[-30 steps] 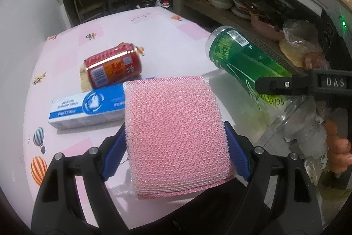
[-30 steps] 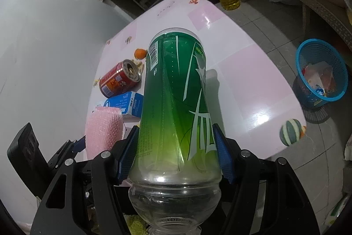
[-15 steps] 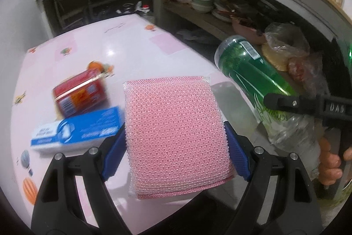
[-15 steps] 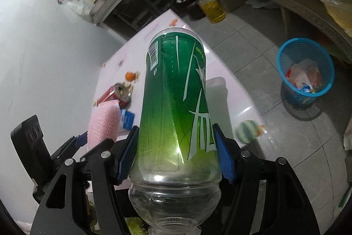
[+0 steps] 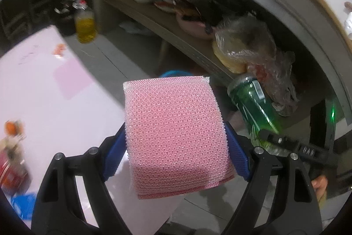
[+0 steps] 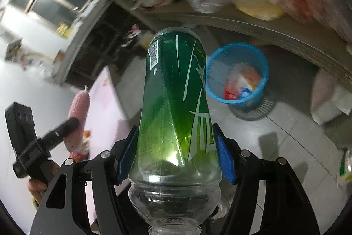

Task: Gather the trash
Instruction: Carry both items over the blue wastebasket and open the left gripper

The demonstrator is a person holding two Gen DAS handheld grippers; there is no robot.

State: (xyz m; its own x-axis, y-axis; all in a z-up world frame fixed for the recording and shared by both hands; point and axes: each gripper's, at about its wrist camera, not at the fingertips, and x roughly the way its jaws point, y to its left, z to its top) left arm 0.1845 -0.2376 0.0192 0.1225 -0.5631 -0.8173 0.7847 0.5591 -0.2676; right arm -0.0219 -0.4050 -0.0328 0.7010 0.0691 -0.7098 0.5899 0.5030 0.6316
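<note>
My left gripper [image 5: 176, 152] is shut on a pink mesh scouring pad [image 5: 173, 127], held out past the edge of the pink table [image 5: 44, 89]. The pad hides most of a blue basket [image 5: 173, 73] behind it. My right gripper [image 6: 176, 153] is shut on an empty green plastic bottle [image 6: 173, 107], its base pointing forward and its clear neck toward the camera. The blue mesh trash basket [image 6: 237, 74] stands on the floor ahead and to the right of the bottle, with wrappers inside. In the left wrist view the bottle [image 5: 253, 107] hangs at the right.
A red can [image 5: 11, 171] and a blue box [image 5: 22, 206] lie blurred at the table's left. A yellow oil jug [image 5: 85, 24] stands on the grey tiled floor. A low shelf [image 5: 176, 36] holds bowls and plastic bags [image 5: 253, 47]. A white bag [image 6: 327, 98] sits right of the basket.
Both grippers have swung right, off the table and toward the floor and shelf. The blue basket has come nearer the middle of the right wrist view. Both grips are unchanged.
</note>
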